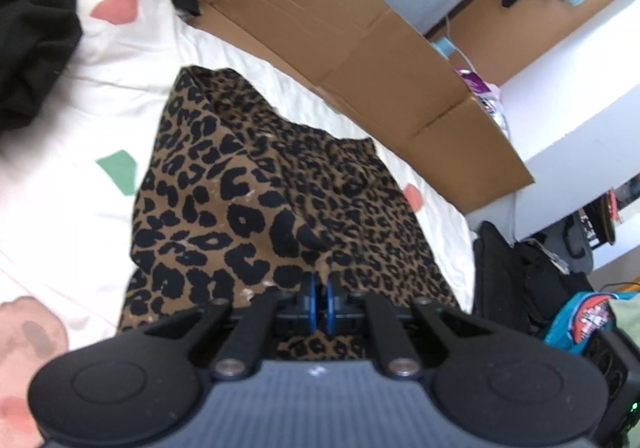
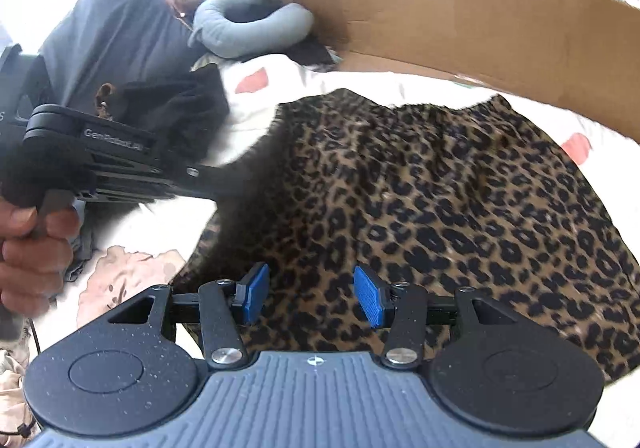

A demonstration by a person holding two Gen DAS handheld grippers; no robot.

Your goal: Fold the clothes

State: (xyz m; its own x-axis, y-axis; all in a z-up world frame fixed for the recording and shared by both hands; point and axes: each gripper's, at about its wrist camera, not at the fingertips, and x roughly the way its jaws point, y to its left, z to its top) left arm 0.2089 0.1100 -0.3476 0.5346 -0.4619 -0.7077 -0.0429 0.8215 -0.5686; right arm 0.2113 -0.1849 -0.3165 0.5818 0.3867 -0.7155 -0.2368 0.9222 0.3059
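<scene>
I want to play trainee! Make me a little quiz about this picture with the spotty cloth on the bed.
1. True or false: the leopard-print garment lies on a bare wooden floor.
2. Which hand-held gripper has its blue pads set apart with nothing between them: A) the left hand-held gripper, B) the right hand-held gripper?
3. Fill in: behind the bed sheet stands a brown ______ box.

Key:
1. False; it lies on the white sheet with coloured patches.
2. B; the left one's pads are pressed together on a fold of the garment.
3. Cardboard.
</scene>
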